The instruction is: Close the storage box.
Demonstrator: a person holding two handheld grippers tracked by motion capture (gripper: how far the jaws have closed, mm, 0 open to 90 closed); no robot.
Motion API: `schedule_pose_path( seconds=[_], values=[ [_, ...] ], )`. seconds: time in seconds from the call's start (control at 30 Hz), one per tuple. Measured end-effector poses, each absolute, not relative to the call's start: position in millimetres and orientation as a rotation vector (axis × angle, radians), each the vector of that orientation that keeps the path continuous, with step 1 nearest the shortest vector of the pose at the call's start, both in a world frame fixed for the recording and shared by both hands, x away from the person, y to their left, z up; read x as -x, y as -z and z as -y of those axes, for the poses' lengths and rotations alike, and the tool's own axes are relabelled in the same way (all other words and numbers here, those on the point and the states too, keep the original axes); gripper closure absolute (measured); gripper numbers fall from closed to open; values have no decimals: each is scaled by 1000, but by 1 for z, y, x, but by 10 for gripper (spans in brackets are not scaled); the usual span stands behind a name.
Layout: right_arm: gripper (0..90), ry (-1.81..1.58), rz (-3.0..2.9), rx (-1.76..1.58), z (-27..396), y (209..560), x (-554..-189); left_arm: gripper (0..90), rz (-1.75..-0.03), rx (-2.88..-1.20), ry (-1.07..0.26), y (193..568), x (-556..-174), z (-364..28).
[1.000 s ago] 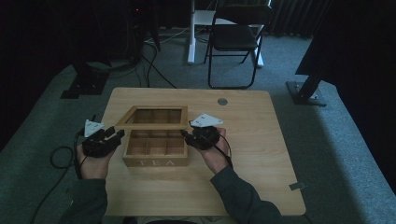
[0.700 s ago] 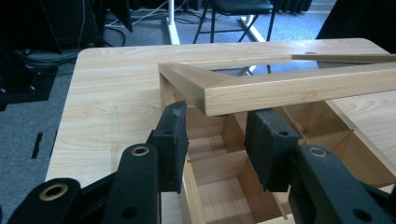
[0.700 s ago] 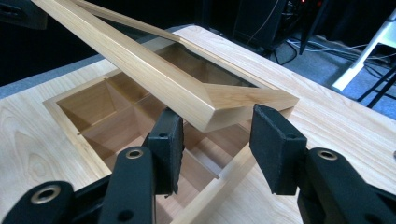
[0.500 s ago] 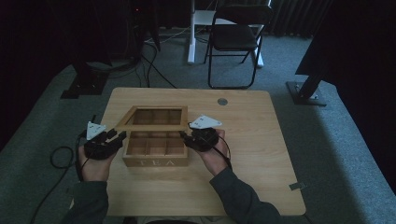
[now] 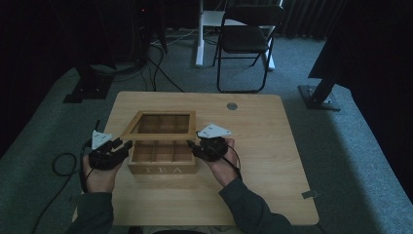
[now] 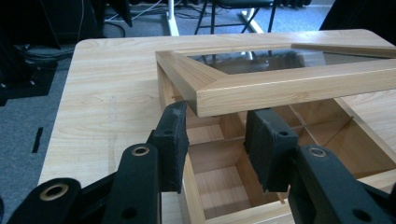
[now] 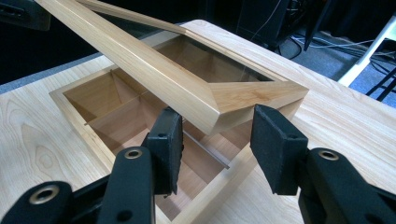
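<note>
Tea box: a light wooden tea box [image 5: 163, 163] with "TEA" on its front wall is sitting near the person's edge of the table, between the two grippers; its inside is divided by thin wooden partitions into open compartments [image 6: 219, 184].
Table: the pale rectangular wooden table [image 5: 272, 146] is carrying the box, and a small round grey disc [image 5: 232, 106] is lying near its far edge, well apart from the box.
Chair: a black folding chair [image 5: 246, 41] is standing on the grey carpet beyond the table.
Lid: the box's wooden-framed lid with a glass pane [image 5: 159, 126] is standing partly raised, hinged at the far side, its front rail [image 6: 299, 88] hanging above the compartments.
Left gripper: the black two-jaw left gripper [image 5: 117, 151] is sitting at the box's left end; in the left gripper view [image 6: 215, 144] its jaws are standing apart, one on each side of the lid's front-left corner, just below it, and I cannot tell whether the pads are touching the wood.
Right gripper: the black two-jaw right gripper [image 5: 195, 146] is sitting at the box's right end; in the right gripper view [image 7: 215, 149] its jaws are spread wide beneath the lid's front-right corner [image 7: 252, 100], gripping nothing.
Plates: a grey three-cornered plate [image 5: 101, 140] is topping the left gripper and another [image 5: 213, 131] the right.
</note>
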State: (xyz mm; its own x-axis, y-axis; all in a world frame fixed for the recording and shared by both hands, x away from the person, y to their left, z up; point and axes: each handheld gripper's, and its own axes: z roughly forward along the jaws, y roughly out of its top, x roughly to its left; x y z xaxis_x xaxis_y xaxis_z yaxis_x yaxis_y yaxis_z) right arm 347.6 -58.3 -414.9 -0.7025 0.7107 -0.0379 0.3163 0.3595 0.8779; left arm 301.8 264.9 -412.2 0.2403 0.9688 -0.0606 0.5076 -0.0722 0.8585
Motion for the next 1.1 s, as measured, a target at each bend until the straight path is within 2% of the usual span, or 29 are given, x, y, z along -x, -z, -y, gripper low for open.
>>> schedule_pose_path(
  seconds=[1.1],
  values=[
    [511,-1268,-2249,-943,57,442,-338,600,-1415,-1729,-687,439,-291,-262]
  ],
)
